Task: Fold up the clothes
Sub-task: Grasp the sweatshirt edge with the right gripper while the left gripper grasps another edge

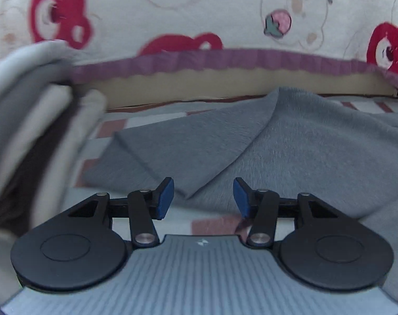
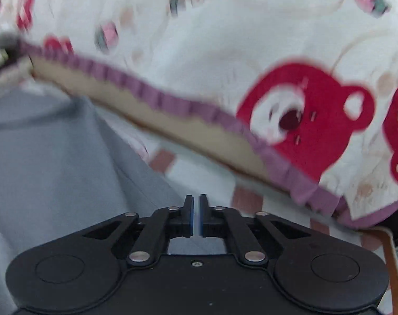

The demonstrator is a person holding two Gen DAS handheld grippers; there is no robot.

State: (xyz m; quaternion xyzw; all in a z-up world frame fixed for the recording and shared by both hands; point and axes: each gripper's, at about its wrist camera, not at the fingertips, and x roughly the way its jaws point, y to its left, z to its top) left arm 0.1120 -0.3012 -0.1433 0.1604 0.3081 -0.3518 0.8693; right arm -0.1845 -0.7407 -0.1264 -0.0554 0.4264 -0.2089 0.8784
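- My left claw [image 1: 203,197] stands wide, its blue-padded fingers [image 1: 164,199] well apart with nothing between them, hovering just over the near folded edge of the fuzzy grey fabric garment [image 1: 264,141].
- My right claw [image 2: 196,215] is nearly closed, only a thin slit between the pads; I cannot tell whether any cloth is caught there, as the view is blurred.
- Under both claws lies the pale bed sheet with pink checked squares [image 1: 214,224], bare in a narrow strip just ahead of my left fingers.
- The grey garment spreads across that sheet, one flap folded diagonally over the rest, its crease running from the near centre up toward the far middle.
- At my left, a blurred bundle of light grey cloth [image 1: 28,110] crowds that side, leaving little room there.
- Beyond the garment's far edge, a tan band [image 1: 225,84] runs across.
- Above it hangs a white cartoon-print quilt with red bears [image 1: 199,8], trimmed with a purple ruffled border [image 1: 251,59].
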